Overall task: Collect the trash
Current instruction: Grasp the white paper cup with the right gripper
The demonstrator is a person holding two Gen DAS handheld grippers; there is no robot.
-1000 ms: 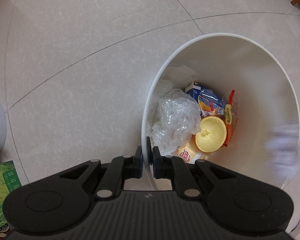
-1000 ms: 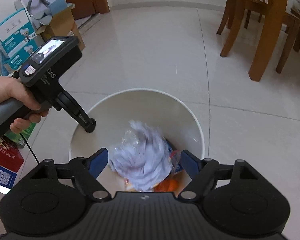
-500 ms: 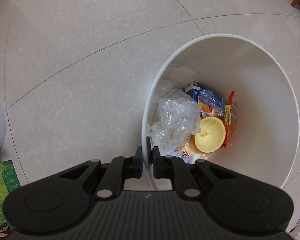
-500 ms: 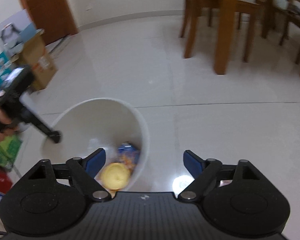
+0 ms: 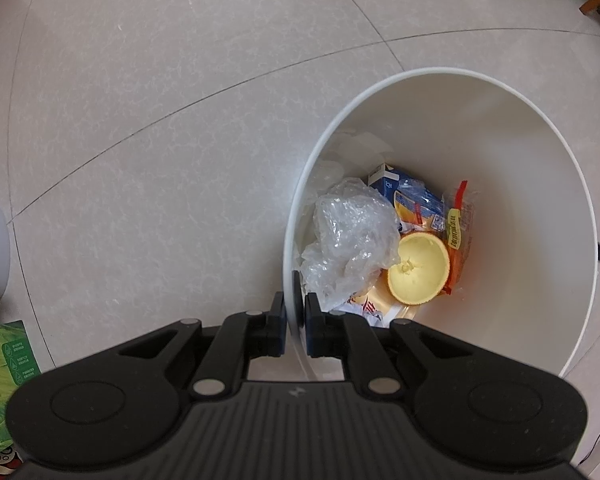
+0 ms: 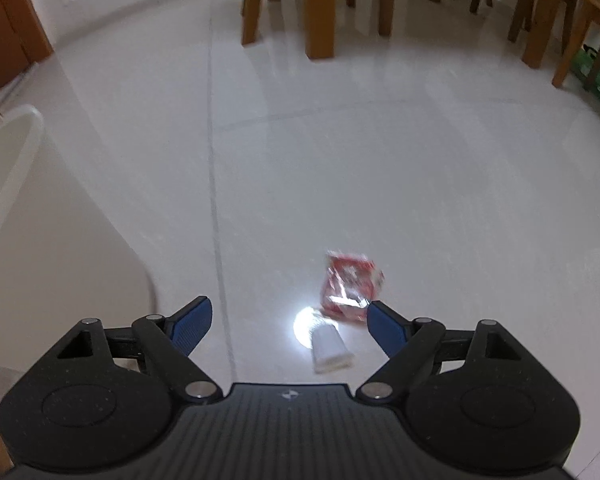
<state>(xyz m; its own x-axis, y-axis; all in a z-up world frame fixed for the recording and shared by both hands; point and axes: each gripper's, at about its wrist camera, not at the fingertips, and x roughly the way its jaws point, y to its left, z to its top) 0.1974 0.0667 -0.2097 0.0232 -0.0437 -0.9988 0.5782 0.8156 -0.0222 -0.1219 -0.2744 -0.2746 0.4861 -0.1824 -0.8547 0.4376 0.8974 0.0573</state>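
Mostly unreadable: orange wrapper point(image 5: 457, 228) label, red packet point(image 6: 350, 284) blurred.

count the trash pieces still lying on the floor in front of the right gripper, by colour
red: 1, a crinkled wrapper
white: 1, a small flat packet
total: 2, both on the floor, neither held

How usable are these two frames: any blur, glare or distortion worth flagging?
Left wrist view: sharp and evenly lit, with fisheye bending of the floor lines around the white plastic bin. Right wrist view: motion-blurred, with the red crinkled wrapper smeared and a bright glare spot on the glossy floor beside it.
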